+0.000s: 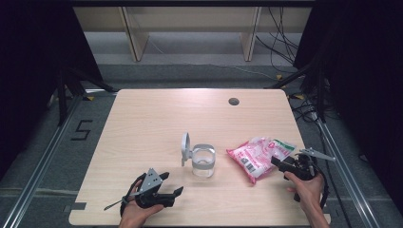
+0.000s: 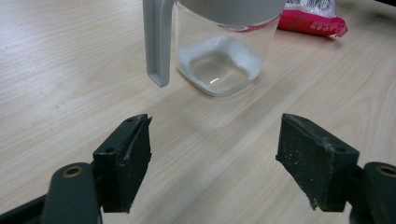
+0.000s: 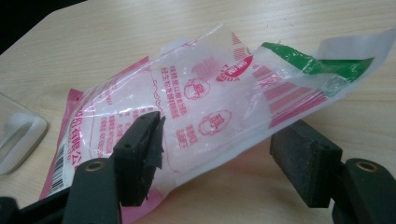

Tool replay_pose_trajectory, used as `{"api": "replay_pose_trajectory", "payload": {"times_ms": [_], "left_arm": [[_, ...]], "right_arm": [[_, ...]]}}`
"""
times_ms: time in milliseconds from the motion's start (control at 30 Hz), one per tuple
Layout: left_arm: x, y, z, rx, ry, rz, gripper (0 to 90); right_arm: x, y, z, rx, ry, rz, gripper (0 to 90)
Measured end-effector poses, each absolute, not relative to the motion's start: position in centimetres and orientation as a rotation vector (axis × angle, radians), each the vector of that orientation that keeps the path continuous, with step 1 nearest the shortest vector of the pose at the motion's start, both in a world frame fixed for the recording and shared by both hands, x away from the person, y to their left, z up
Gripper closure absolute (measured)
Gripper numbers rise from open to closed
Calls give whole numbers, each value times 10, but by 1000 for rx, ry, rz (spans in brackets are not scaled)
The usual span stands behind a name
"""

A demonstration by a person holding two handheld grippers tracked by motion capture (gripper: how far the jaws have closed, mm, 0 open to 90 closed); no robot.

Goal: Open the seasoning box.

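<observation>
The right gripper stands open, its jaws either side of one pink bag without pressing it. The bag lies at the table's right, long axis running from near-left to far-right. The left gripper gapes, empty, facing one jar; its view reveals white powder inside.

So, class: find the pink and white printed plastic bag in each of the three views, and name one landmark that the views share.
High view: the pink and white printed plastic bag lies right of centre, at the right gripper.
Left gripper view: its pink edge sits at the top right.
Right gripper view: it spans the middle, between the open jaws.
Shared landmark: the clear jar with a grey lid.
</observation>
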State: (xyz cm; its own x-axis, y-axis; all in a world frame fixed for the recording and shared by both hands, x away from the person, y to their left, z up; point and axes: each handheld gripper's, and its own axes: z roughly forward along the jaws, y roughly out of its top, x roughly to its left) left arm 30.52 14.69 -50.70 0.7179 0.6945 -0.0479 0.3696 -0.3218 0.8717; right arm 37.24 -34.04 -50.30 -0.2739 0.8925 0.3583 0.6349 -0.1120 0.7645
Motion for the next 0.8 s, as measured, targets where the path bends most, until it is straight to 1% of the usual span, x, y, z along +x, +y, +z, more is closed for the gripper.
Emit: {"api": "replay_pose_trajectory", "payload": {"times_ms": [33,133,167,200,233,267,300,367,400,467,500,533,567,600,667,700,800], "left_arm": [[305,147,-507,1939,823,412,253],[303,146,-507,1925,856,401,252],[304,147,-507,1941,854,415,253],[303,147,-507,1940,856,413,253],[302,146,-508,1914,869,394,253],[303,147,-507,1929,844,398,253],[303,145,-508,1897,861,389,253],[303,146,-507,1909,857,395,253],[302,147,-506,1913,858,396,253],[302,147,-506,1915,857,399,252],[303,147,-506,1910,859,397,253],[303,147,-506,1908,860,396,253],[303,147,-506,1910,857,397,253],[303,147,-506,1912,857,397,253],[302,148,-506,1916,858,402,253],[303,147,-506,1904,864,398,253],[302,147,-506,1897,870,393,253]], "right_arm": [[376,-342,-504,1653,1903,1316,364],[379,-335,-505,1740,1887,1300,391],[381,-333,-507,1749,1882,1349,399],[382,-332,-507,1767,1888,1310,406],[386,-333,-509,1714,1902,1313,412],[389,-334,-510,1678,1919,1297,417],[390,-333,-509,1676,1924,1269,440],[390,-328,-508,1733,1919,1271,474],[394,-330,-511,1664,1928,1274,493],[397,-328,-511,1683,1931,1259,528],[396,-324,-510,1746,1908,1256,548],[400,-326,-513,1681,1925,1269,575],[398,-323,-510,1751,1916,1242,593],[402,-326,-512,1675,1938,1234,626],[401,-322,-511,1723,1926,1231,675],[405,-324,-514,1648,1934,1248,705],[406,-325,-514,1634,1945,1270,789]]}}
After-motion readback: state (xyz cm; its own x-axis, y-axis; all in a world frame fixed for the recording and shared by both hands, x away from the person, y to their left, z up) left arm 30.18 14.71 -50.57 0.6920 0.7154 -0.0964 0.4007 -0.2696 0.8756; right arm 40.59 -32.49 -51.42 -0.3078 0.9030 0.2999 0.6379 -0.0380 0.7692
